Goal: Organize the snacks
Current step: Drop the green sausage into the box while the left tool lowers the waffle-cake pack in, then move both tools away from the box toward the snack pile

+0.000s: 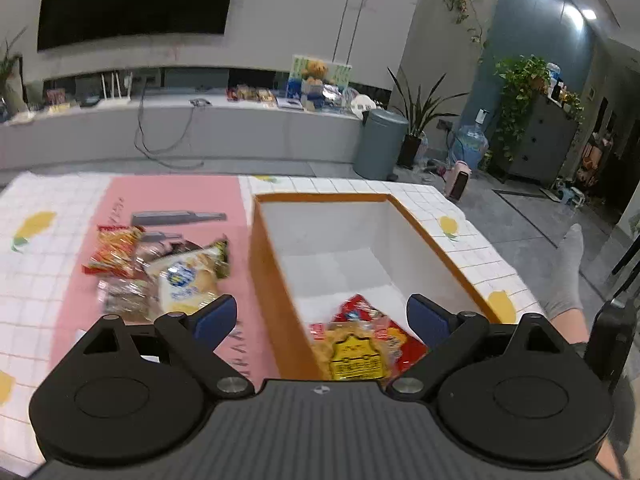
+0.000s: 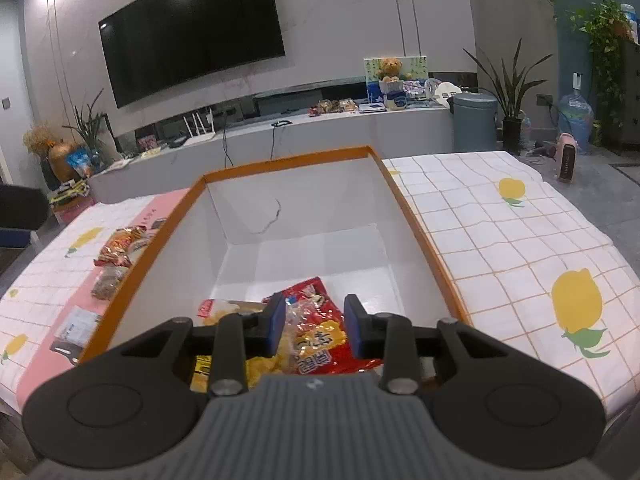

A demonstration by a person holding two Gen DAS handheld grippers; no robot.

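Left gripper: the left gripper (image 1: 320, 314) hangs over the near left wall of the box, its 2 blue pads spread wide apart with nothing between them.
Right gripper: the right gripper (image 2: 315, 326) reaches into the near end of the box; its pads stand a little apart on either side of the red snack bag, and whether they press on it I cannot tell.
Box: the orange-rimmed box (image 1: 320, 197) with white inside walls sits on the checked tablecloth (image 1: 48, 200), to the right of the pink mat (image 1: 176, 196).
Snacks in box: a red snack bag (image 2: 320, 344) and a yellow snack bag (image 1: 352, 354) lie together on the box floor at its near end, just below and ahead of both grippers; the far end of the floor is bare.
Snacks outside: a loose pile (image 1: 160, 268) of 3 or more packets, blurred, lies on the pink mat just left of the box, ahead and left of the left gripper's left pad, not touching it.
Pile detail: a red-and-yellow packet (image 1: 116, 250) sits at the far left, a pale packet with a blue mark (image 1: 186, 280) nearest the left pad.
Person: a socked foot (image 1: 566, 276) shows at the right, off the table.
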